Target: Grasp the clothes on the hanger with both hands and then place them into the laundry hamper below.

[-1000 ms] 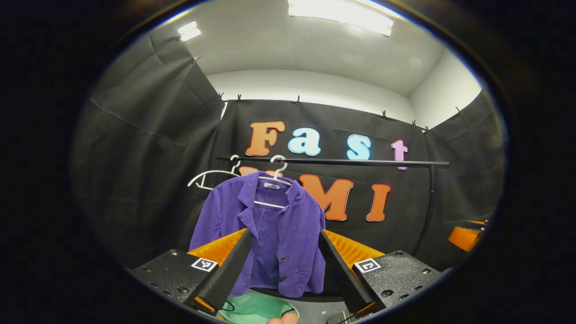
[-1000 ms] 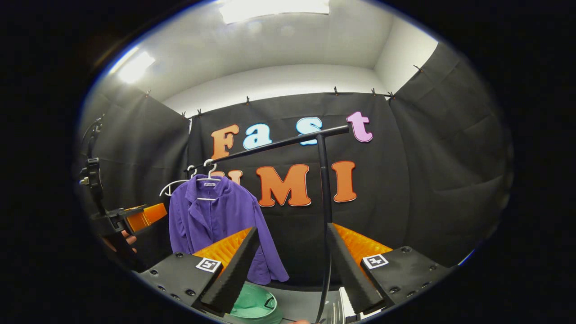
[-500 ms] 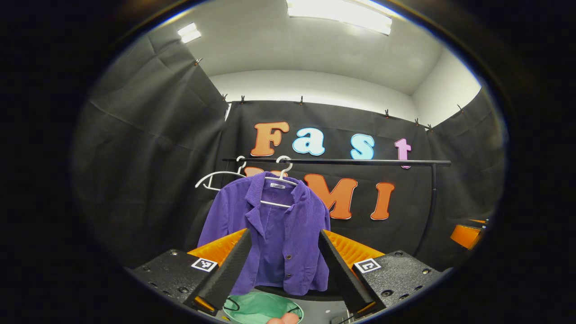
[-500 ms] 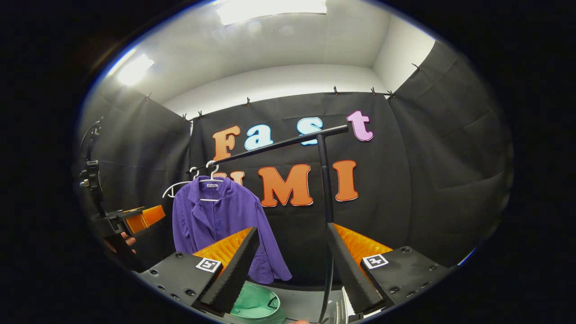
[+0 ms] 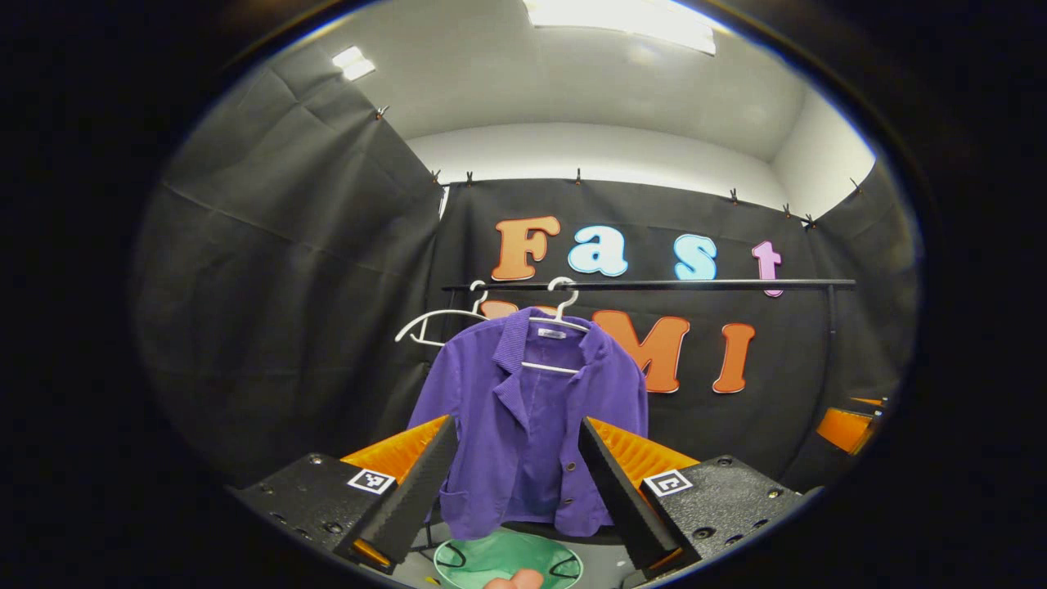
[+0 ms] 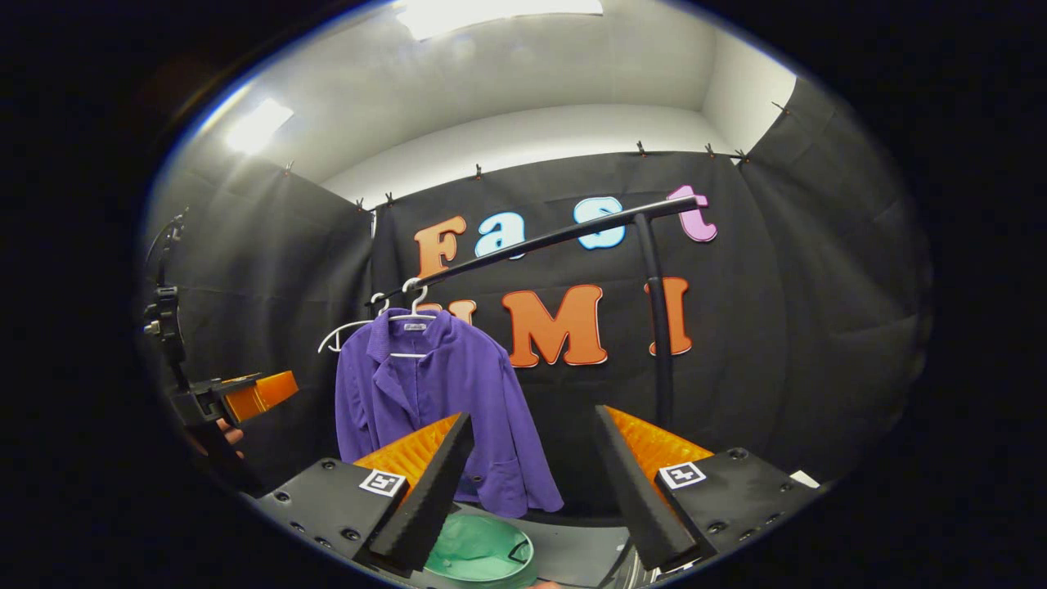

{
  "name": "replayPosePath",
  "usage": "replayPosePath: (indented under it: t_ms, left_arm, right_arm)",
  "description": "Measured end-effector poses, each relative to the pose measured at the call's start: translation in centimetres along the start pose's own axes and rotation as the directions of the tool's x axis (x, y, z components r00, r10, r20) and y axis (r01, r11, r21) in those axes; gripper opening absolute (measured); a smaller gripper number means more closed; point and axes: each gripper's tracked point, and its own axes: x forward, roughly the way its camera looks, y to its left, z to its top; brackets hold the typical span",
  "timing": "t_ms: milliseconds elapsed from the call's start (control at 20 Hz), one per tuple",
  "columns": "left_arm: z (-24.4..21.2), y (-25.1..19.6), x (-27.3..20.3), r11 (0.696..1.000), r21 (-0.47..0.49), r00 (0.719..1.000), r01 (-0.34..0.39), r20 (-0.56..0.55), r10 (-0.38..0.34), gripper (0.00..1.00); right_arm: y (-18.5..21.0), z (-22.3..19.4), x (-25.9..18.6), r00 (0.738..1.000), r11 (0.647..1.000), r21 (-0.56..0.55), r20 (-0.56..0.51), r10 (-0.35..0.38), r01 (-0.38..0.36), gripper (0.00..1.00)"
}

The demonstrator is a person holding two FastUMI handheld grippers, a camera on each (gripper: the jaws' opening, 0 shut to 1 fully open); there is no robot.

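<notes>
A purple corduroy jacket (image 5: 530, 425) hangs on a white hanger (image 5: 559, 304) from a black rail (image 5: 654, 285). Straight ahead of it, some way short, my left gripper (image 5: 515, 491) stands open with nothing between its fingers. Below the jacket sits a green laundry hamper (image 5: 507, 563). In the right gripper view the jacket (image 6: 442, 401) hangs left of centre, the hamper (image 6: 481, 552) is under it, and my right gripper (image 6: 532, 491) stands open and empty. The left gripper (image 6: 245, 397), held by a hand, shows at that view's far left.
A second, bare white hanger (image 5: 438, 321) hangs on the rail left of the jacket. The rail's upright post (image 6: 658, 327) rises right of centre in the right gripper view. Black cloth walls close the booth on all sides. A grey floor (image 6: 572, 552) lies below.
Both views have swung left, so the jacket, rail and post have slid rightward in frame. More of the hamper shows under each gripper. Both grippers have stayed open.
</notes>
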Motion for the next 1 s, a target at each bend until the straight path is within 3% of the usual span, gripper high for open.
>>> replayPosePath:
  t_ms: [200, 300, 350, 550, 600, 650, 700, 800, 1000]
  left_arm:
    - [-1.0, 3.8, 5.6, 1.0, 0.016, 1.0, 0.005, 0.005, -0.005, 0.95]
    - [-1.7, 5.4, 8.3, 1.0, 0.018, 1.0, 0.02, -0.001, -0.02, 0.92]
    - [-2.2, 6.3, 9.8, 0.999, 0.017, 1.0, 0.031, 0.0, -0.031, 0.95]
    - [-4.5, 8.7, 14.9, 0.995, 0.007, 0.995, 0.095, -0.022, -0.095, 0.92]
    - [-5.1, 9.1, 15.7, 0.994, 0.003, 0.993, 0.11, -0.032, -0.11, 0.92]
    - [-5.7, 9.6, 16.4, 0.992, 0.001, 0.992, 0.123, -0.042, -0.122, 0.95]
    - [-6.0, 10.0, 17.0, 0.991, -0.001, 0.99, 0.133, -0.047, -0.133, 0.92]
    - [-6.8, 10.6, 18.0, 0.989, -0.008, 0.988, 0.145, -0.05, -0.145, 0.95]
    - [-8.0, 11.6, 18.9, 0.994, -0.025, 0.992, 0.108, -0.064, -0.11, 0.92]
  right_arm:
    - [5.9, -1.7, 7.7, 0.999, 0.998, -0.036, -0.005, 0.042, -0.042, 0.97]
    - [9.3, -2.9, 12.0, 0.998, 0.997, -0.047, -0.011, 0.056, -0.056, 0.97]
    - [10.8, -3.4, 13.9, 0.998, 0.997, -0.048, -0.007, 0.058, -0.058, 0.97]
    - [16.4, -7.0, 21.8, 0.998, 0.995, -0.077, -0.019, 0.059, -0.06, 0.97]
    - [17.3, -8.0, 23.7, 0.998, 0.995, -0.086, -0.023, 0.051, -0.053, 0.89]
    - [18.1, -8.9, 25.4, 0.999, 0.994, -0.097, -0.026, 0.042, -0.045, 0.93]
    - [18.5, -9.6, 27.1, 0.999, 0.993, -0.112, -0.022, 0.027, -0.029, 0.94]
    - [18.4, -11.0, 29.8, 1.0, 0.988, -0.153, -0.027, -0.011, 0.007, 0.94]
    - [17.4, -13.3, 33.7, 0.997, 0.983, -0.179, -0.05, -0.058, 0.048, 0.94]
